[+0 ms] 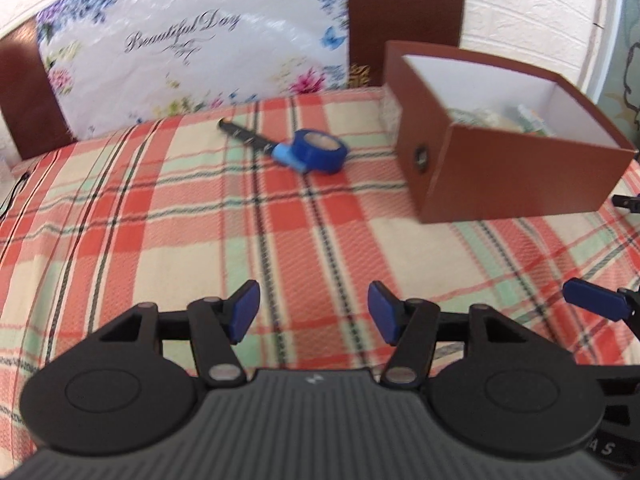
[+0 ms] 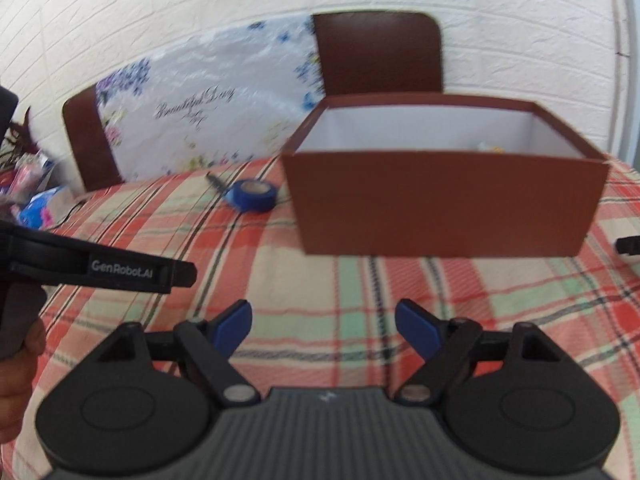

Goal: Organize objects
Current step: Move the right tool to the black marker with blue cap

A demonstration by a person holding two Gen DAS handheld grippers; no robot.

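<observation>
A blue tape roll (image 1: 319,151) lies on the plaid tablecloth, with a black pen (image 1: 245,136) touching its left side. Both also show in the right wrist view: tape roll (image 2: 254,195), pen (image 2: 217,184). An open brown box (image 1: 500,172) with a white inside stands to their right and holds several small items (image 1: 496,118); it also shows in the right wrist view (image 2: 444,204). My left gripper (image 1: 313,312) is open and empty, low over the cloth, well short of the tape. My right gripper (image 2: 323,330) is open and empty in front of the box.
A plaid cloth (image 1: 160,220) covers the table. Two brown chair backs (image 2: 378,54) and a floral plastic bag (image 1: 192,40) stand behind it against a white wall. Clutter (image 2: 32,196) lies at the far left. The left gripper's body (image 2: 100,268) shows at the right wrist view's left.
</observation>
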